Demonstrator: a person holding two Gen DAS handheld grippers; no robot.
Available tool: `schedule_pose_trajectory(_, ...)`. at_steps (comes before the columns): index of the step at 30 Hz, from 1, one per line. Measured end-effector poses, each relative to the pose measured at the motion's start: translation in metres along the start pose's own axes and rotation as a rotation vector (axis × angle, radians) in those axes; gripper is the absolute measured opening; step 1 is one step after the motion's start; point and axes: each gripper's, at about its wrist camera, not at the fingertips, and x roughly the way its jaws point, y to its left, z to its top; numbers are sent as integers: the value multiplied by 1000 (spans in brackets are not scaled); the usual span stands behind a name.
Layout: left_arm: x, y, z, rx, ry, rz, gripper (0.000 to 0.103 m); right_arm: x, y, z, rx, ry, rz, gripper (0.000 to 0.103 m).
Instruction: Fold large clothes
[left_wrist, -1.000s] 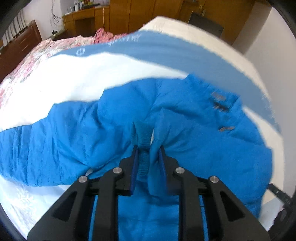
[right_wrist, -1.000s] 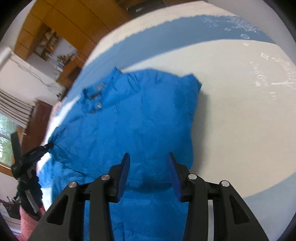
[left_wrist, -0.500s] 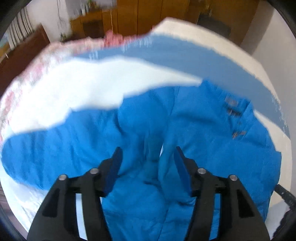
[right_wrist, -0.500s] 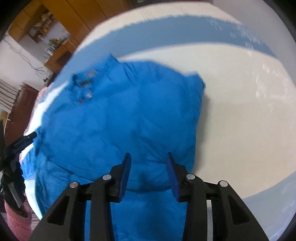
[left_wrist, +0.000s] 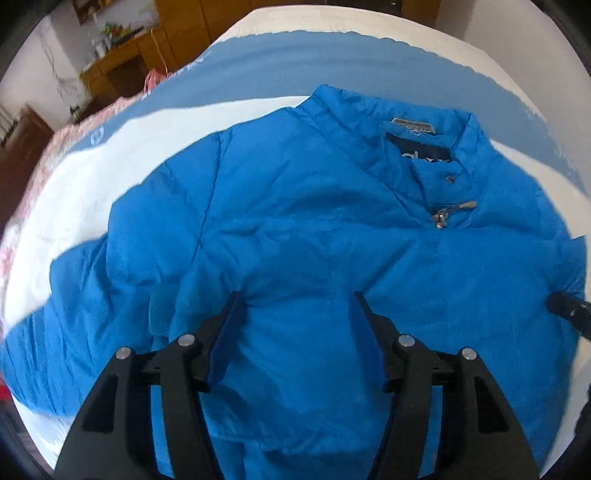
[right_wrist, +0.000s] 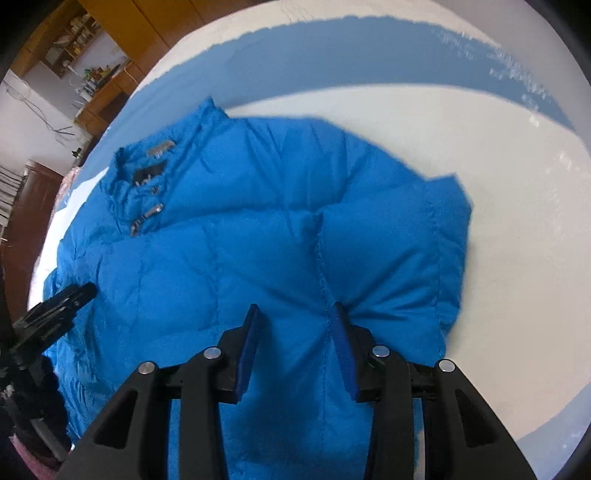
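Surface: bed covered with a white-and-blue bedspread (left_wrist: 92, 177), a broad blue band curving across it beyond both tools. Room, left wrist view: wooden cabinets (left_wrist: 122, 70) far ahead-left of the tool, cluttered on top; pink floral bedding (left_wrist: 40, 162) along the left edge of the bed. Right wrist view: same cabinets at upper left, white bedspread to the right of the tool.

Task item: blue puffer jacket (left_wrist: 303, 221) lies front-up, directly ahead of and under both tools. Long axis runs away from the tools: stand-up collar (left_wrist: 424, 133) at the far end, hem toward the cameras. Collar points ahead-right of the left tool, ahead-left of the right tool. Metal zipper pull (left_wrist: 450, 212) sits just below the collar. One sleeve trails off to the left of the left tool.

Left gripper (left_wrist: 295, 332): jaws spread wide, nothing between them, jacket fabric beneath. Contact with fabric not determinable.

Right gripper (right_wrist: 293, 338): jaws apart, straddling a stitched seam (right_wrist: 321, 266) of the jacket; nothing pinched.
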Motion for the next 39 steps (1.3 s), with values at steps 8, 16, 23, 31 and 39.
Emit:
schedule_pose_trajectory(8,-53,4,-20,2,-40,-62,59,-46,14,-33,-49,-38,53,40)
schedule_pose_trajectory(16,-8,11,-39,-40,78,-128,60,-12,17,-61,-55,29,13,40)
schedule_pose_trajectory(23,-15,21,-40,-69,85,-162,59,-25,16,-60,-36,30,26,40)
schedule_pose_trajectory(31,-80,122,-83,-199,-20,-102,68,-78,18,-66,-30,-62,90,50)
schedule_pose_trajectory(39,-95,317,-183,-636,56,185,68,-73,37,-71,-71,-47,100,51)
